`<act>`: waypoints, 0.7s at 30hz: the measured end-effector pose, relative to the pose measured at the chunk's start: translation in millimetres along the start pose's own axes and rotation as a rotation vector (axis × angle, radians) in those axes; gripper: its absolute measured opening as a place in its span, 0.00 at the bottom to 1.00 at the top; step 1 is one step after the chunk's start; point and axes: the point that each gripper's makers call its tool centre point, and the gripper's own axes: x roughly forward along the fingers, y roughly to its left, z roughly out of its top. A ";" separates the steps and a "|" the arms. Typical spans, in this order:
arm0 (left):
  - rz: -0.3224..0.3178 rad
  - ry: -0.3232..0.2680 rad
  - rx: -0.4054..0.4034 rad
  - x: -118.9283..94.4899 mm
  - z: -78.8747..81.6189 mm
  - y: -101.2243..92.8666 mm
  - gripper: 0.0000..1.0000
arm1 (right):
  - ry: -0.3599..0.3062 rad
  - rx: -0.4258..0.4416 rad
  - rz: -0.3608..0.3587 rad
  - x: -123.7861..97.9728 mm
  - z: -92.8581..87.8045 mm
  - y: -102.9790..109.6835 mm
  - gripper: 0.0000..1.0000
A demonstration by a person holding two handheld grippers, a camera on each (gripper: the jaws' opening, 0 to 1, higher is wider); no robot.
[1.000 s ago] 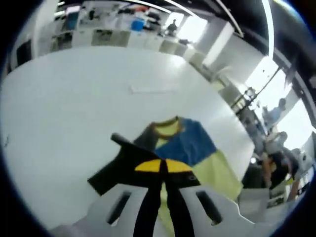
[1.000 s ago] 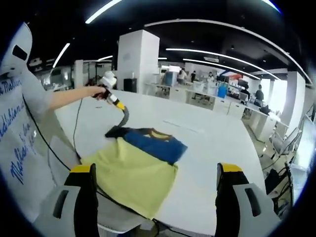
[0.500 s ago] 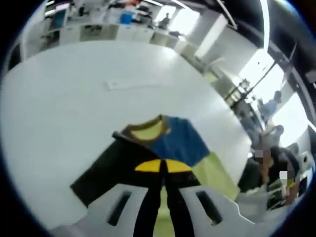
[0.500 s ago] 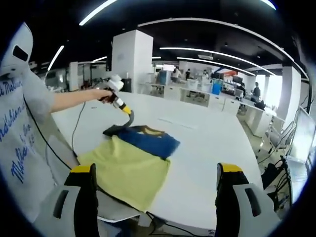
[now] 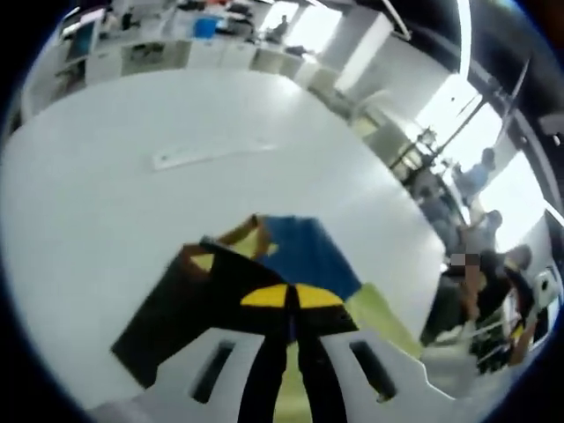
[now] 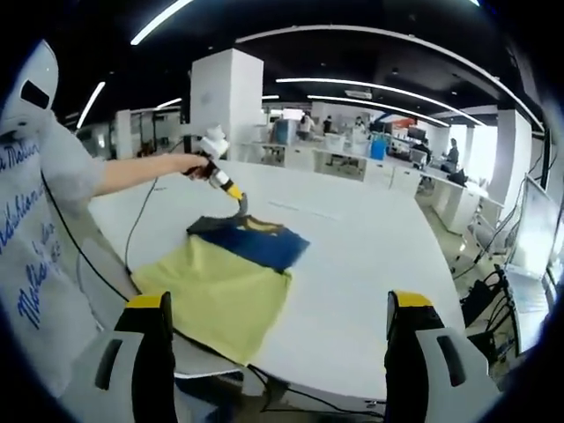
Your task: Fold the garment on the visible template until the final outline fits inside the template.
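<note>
A T-shirt lies on the white table [image 6: 370, 256], blue [image 6: 251, 240] at the chest and yellow-green [image 6: 207, 291] below, its hem hanging at the near edge. My left gripper [image 5: 291, 296] is shut on the shirt's black sleeve [image 5: 181, 304] and holds it lifted over the collar [image 5: 242, 236]. In the right gripper view, a person's hand holds that left gripper [image 6: 238, 199] above the shirt's far end. My right gripper [image 6: 280, 304] stands open off the near table edge with nothing between its fingers. A pale strip [image 5: 207, 157] lies on the table beyond the shirt.
The person's grey top [image 6: 44, 256] and outstretched arm [image 6: 132, 172] take up the left of the right gripper view, with a cable [image 6: 132, 247] hanging down. Desks and a white pillar [image 6: 225, 97] stand behind the table. People stand at the right [image 5: 480, 282].
The left gripper has carried the black sleeve farther along the table and over the collar, which is now partly covered. The right gripper has stayed open while its view drifted.
</note>
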 end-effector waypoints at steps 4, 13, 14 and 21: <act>-0.009 0.010 0.018 10.4 6.3 -9.5 0.00 | 0.006 0.004 -0.003 -0.4 -2.8 -5.8 1.00; -0.037 0.032 0.052 33.4 14.4 -32.5 0.00 | 0.012 0.022 -0.007 -3.3 -8.9 -13.0 1.00; -0.040 0.031 0.054 36.2 16.0 -35.4 0.00 | 0.012 0.023 -0.011 -4.3 -9.5 -14.9 1.00; -0.062 0.040 0.074 54.4 20.9 -55.1 0.00 | 0.016 0.032 -0.022 -7.8 -13.8 -20.9 1.00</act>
